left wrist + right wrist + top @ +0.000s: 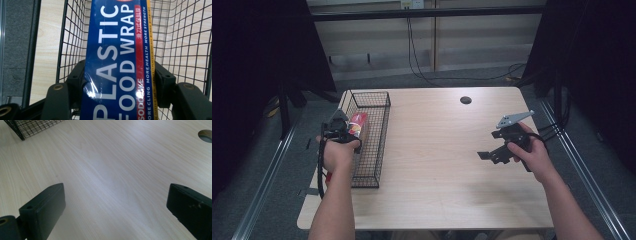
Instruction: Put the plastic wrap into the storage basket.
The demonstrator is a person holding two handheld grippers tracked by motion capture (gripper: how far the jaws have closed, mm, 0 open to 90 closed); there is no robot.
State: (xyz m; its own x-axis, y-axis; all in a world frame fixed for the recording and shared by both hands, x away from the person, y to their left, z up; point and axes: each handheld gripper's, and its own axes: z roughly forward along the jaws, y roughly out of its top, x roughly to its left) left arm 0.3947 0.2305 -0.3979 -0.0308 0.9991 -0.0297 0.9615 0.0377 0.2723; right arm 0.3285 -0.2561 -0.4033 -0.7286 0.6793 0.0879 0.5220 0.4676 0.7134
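Note:
A long blue box of plastic food wrap (117, 60) with a red end (358, 125) is held over the black wire basket (377, 145) at the table's left. My left gripper (343, 131) is shut on the box, its jaws pressing both long sides in the left gripper view (117, 82). The box points away along the basket's length. At the right of the table, my right gripper (492, 154) hovers above bare wood, open, with nothing between its jaws (115, 207).
The light wooden table (442, 165) has a round cable hole (465, 100) at the back middle, also the cable hole (206, 135) in the right gripper view. A corner of the basket (27, 127) appears there too. Cables trail on the floor behind.

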